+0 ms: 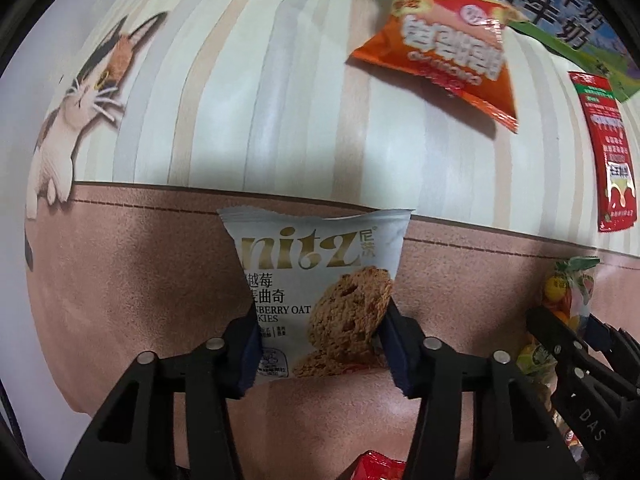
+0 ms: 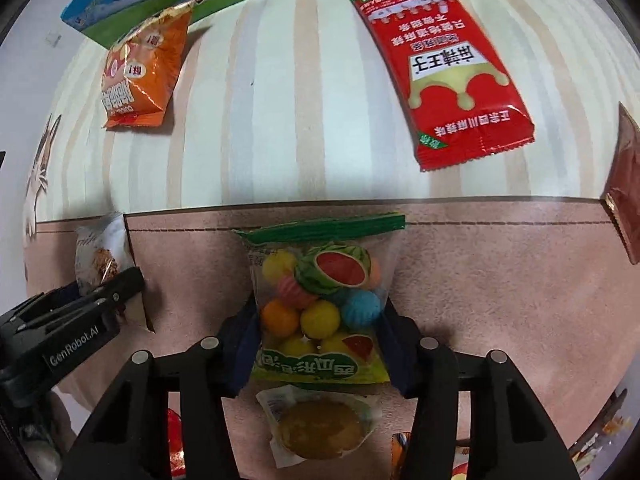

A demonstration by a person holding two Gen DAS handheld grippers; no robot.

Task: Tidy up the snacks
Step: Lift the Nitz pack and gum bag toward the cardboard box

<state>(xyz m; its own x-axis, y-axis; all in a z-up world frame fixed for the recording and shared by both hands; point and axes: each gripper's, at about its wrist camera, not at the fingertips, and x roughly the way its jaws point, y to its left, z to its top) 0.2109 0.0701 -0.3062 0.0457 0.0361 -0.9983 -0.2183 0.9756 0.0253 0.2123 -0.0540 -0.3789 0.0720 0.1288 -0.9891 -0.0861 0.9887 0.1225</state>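
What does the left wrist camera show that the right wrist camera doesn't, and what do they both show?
Only the left wrist view shows the cat picture's face and the left gripper gripping the oat cookie packet. Only the right wrist view shows the right gripper clamped on the fruit gum bag, the wrapped cake beneath it and a brown packet. Both show the orange chip bag and the red packet.

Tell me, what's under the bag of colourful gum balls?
The gum ball bag, pinched by the right gripper, lies on the pink mat. Just below it sits a wrapped cake. Anything beneath the bag is covered.
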